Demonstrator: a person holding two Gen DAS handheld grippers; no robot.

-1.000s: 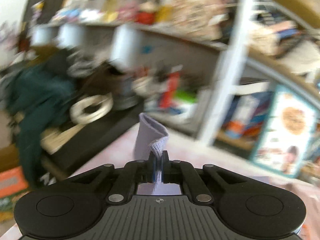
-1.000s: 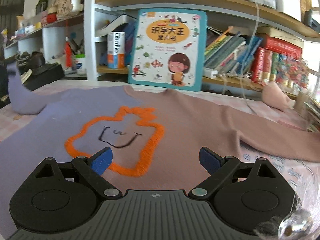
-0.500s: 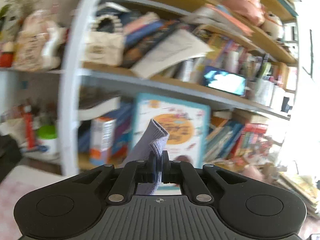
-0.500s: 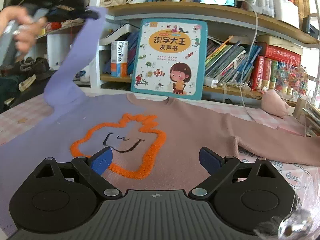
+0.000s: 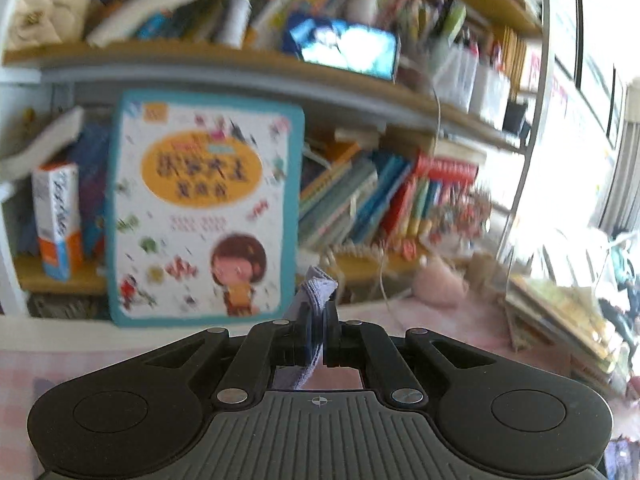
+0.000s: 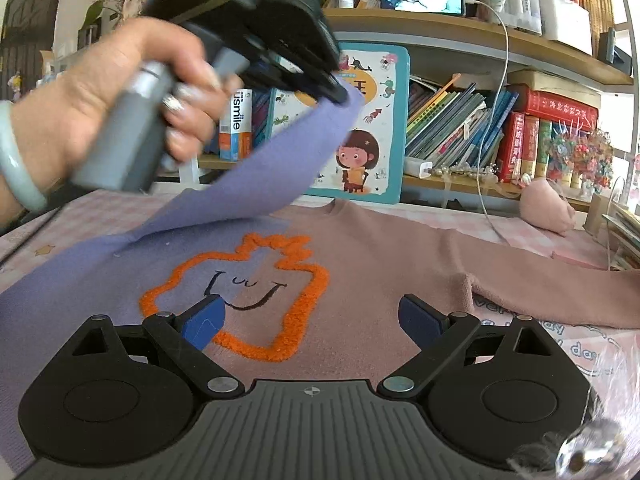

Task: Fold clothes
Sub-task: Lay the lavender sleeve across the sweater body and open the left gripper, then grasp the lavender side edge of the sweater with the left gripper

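Note:
A half-purple, half-pink sweater (image 6: 384, 248) with an orange outlined face lies flat on the table. My left gripper (image 5: 319, 322) is shut on the cuff of the purple sleeve (image 5: 318, 288). In the right wrist view the left gripper (image 6: 340, 94) holds that purple sleeve (image 6: 276, 168) lifted high over the sweater's chest, the sleeve hanging down to the left shoulder. My right gripper (image 6: 312, 316) is open and empty, low over the sweater's lower front. The pink sleeve (image 6: 560, 288) lies stretched out to the right.
A bookshelf (image 6: 500, 44) full of books stands behind the table. A large children's book (image 6: 360, 140) leans against it just behind the collar. A pink plush (image 6: 548, 206) lies at the back right. The pink checked tablecloth (image 6: 560, 344) shows on the right.
My left gripper has lifted the purple sleeve cuff from the far left and swung it up and to the right, over the sweater's body. The right gripper has stayed in place, open.

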